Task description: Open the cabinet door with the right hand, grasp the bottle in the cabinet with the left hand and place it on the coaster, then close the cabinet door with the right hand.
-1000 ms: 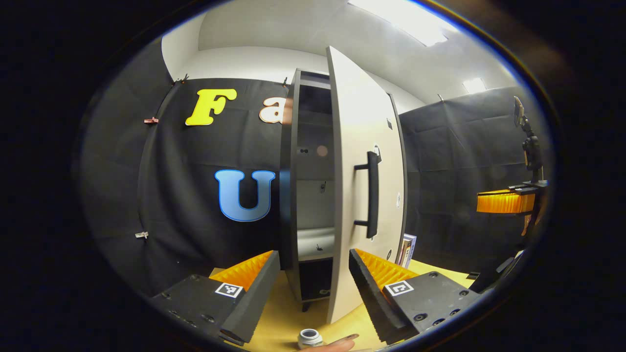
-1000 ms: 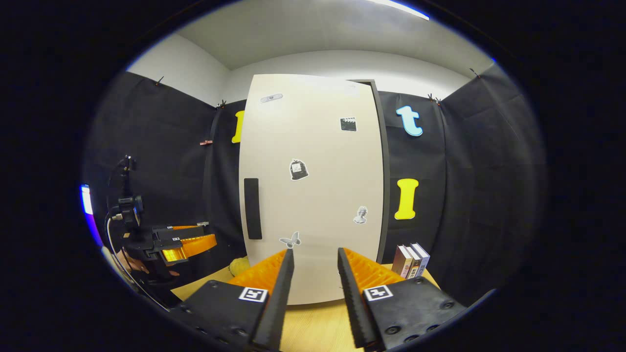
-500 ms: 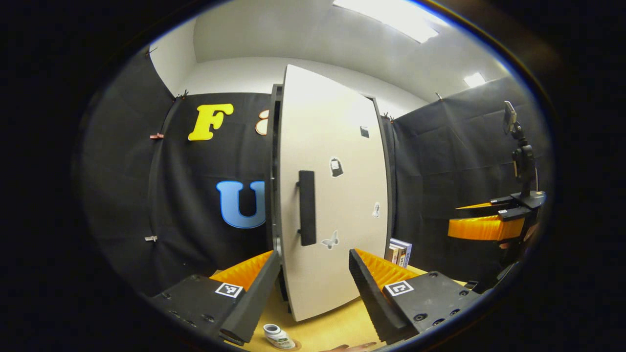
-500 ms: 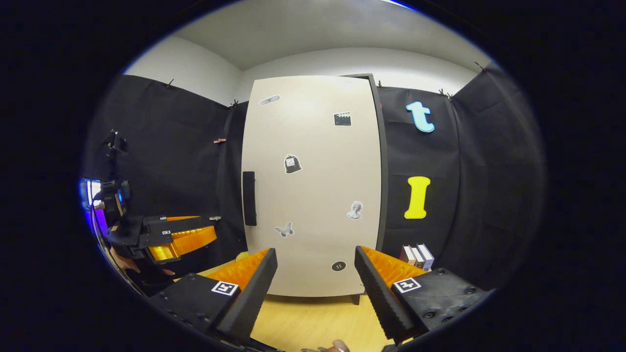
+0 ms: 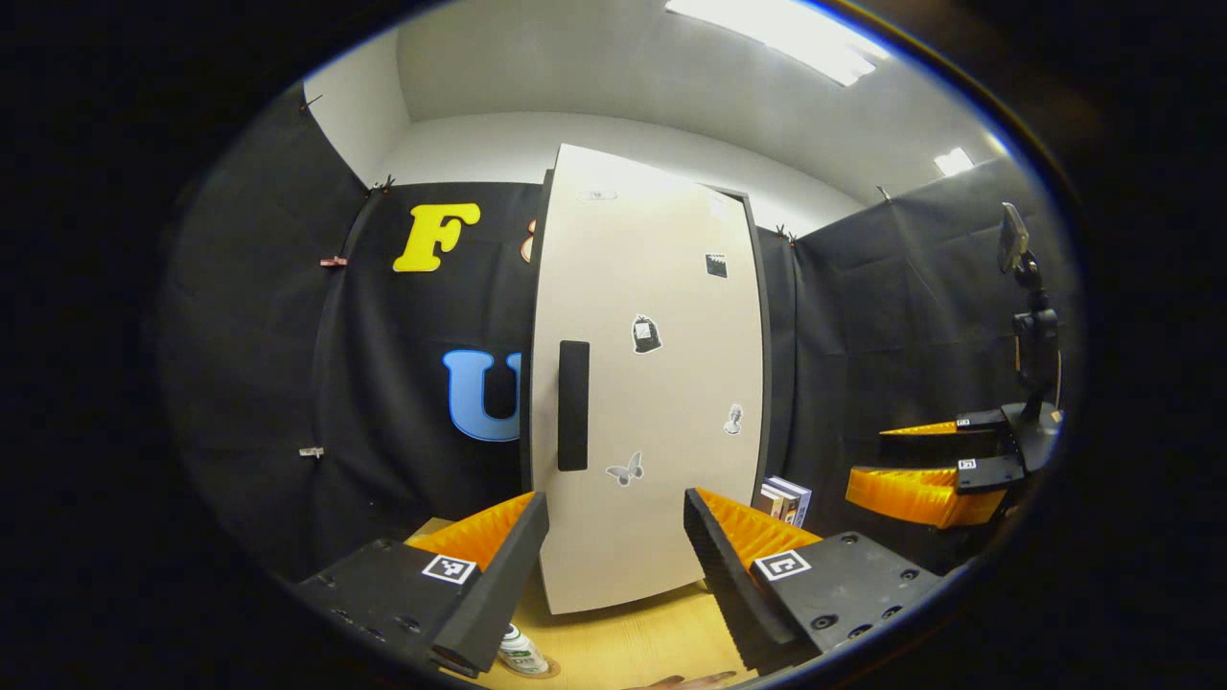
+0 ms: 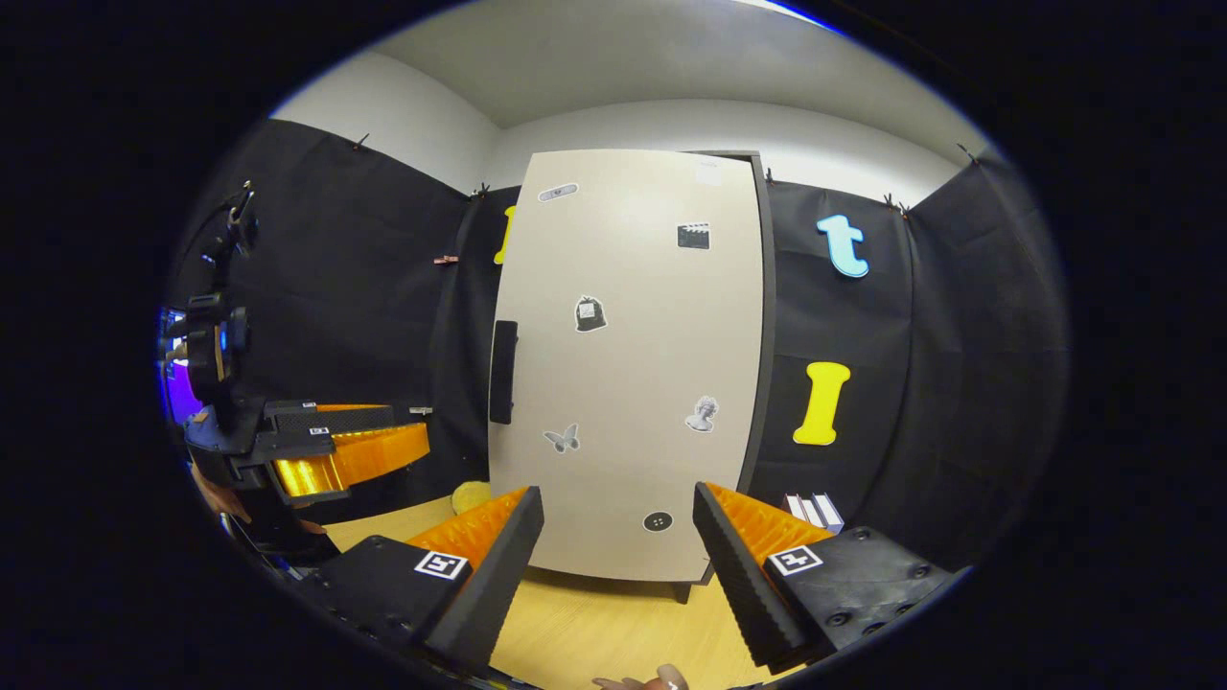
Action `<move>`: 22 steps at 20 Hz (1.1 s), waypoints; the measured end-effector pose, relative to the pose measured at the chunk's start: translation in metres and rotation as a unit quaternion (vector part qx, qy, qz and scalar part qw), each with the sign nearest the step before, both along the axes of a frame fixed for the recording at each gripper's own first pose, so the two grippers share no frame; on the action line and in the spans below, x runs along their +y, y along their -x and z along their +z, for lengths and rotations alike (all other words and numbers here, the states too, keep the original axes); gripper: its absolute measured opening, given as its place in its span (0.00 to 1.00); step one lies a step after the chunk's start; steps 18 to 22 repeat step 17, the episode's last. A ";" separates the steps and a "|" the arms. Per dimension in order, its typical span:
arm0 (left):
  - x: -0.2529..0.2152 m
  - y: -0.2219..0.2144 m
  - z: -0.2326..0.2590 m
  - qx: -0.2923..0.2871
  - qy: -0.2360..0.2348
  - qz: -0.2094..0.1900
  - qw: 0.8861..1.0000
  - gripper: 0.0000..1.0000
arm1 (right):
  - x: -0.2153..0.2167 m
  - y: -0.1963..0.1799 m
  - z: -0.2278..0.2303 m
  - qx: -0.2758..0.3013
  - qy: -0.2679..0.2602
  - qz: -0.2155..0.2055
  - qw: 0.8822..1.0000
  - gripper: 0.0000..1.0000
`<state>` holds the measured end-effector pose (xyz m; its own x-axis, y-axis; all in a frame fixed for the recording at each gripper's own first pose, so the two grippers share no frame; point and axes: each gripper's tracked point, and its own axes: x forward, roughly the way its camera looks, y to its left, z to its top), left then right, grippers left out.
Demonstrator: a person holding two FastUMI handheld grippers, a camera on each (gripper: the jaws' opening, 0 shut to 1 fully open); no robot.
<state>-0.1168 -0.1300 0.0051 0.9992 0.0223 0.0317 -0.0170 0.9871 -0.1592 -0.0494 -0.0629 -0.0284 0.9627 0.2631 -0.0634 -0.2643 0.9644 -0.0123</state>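
Observation:
The tall pale cabinet door [image 5: 652,383] [image 6: 623,364] stands flush in its dark frame, its black handle [image 5: 572,405] [image 6: 502,372] on the left edge. A small bottle [image 5: 520,652] with a white cap stands on a round coaster [image 5: 535,668] on the wooden table, low in the left gripper view. My left gripper [image 5: 613,565] is open and holds nothing, a short way back from the door; it also appears at the left of the right gripper view [image 6: 350,460]. My right gripper [image 6: 618,565] is open and holds nothing, facing the door; it appears at the right of the left gripper view [image 5: 925,470].
Several books [image 5: 784,498] [image 6: 810,508] stand on the table [image 6: 594,623] right of the cabinet. A yellowish round thing [image 6: 470,495] lies by the cabinet's left foot. Black cloth walls close the booth. A fingertip [image 6: 661,678] shows at the bottom edge.
The cabinet door swung from wide open to flush in its frame. My right gripper opened wider and drew back from the door. The bottle slid left in the left gripper view.

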 end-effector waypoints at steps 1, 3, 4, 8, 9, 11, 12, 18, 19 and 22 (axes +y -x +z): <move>0.002 -0.001 0.000 0.002 0.002 0.006 1.000 0.90 | 0.004 -0.001 -0.002 0.001 -0.001 0.005 1.000 0.98; 0.008 -0.002 -0.001 0.003 -0.003 0.019 1.000 0.90 | 0.010 -0.004 -0.005 0.002 -0.005 0.014 1.000 0.98; 0.011 0.000 -0.001 0.004 -0.007 0.025 1.000 0.90 | 0.010 -0.007 -0.004 0.001 -0.005 0.013 1.000 0.98; 0.016 0.000 -0.004 0.010 -0.006 0.031 0.999 0.90 | 0.014 -0.022 -0.009 -0.004 0.011 0.013 1.000 0.98; 0.017 0.000 -0.005 0.012 -0.005 0.031 0.999 0.90 | 0.017 -0.024 -0.010 -0.003 0.012 0.014 1.000 0.98; 0.025 0.000 -0.005 0.013 -0.012 0.037 0.999 0.90 | 0.025 -0.026 -0.011 -0.002 0.007 0.022 1.000 0.98; 0.029 0.000 -0.005 0.012 -0.015 0.041 0.999 0.90 | 0.029 -0.027 -0.010 -0.002 0.003 0.027 1.000 0.98; 0.045 0.000 -0.005 0.012 -0.015 0.051 0.999 0.90 | 0.038 -0.031 -0.008 -0.004 0.010 0.032 0.999 0.98; 0.045 0.000 -0.005 0.012 -0.015 0.051 0.999 0.90 | 0.038 -0.031 -0.008 -0.004 0.010 0.032 0.999 0.98; 0.045 0.000 -0.005 0.012 -0.015 0.051 0.999 0.90 | 0.038 -0.031 -0.008 -0.004 0.010 0.032 0.999 0.98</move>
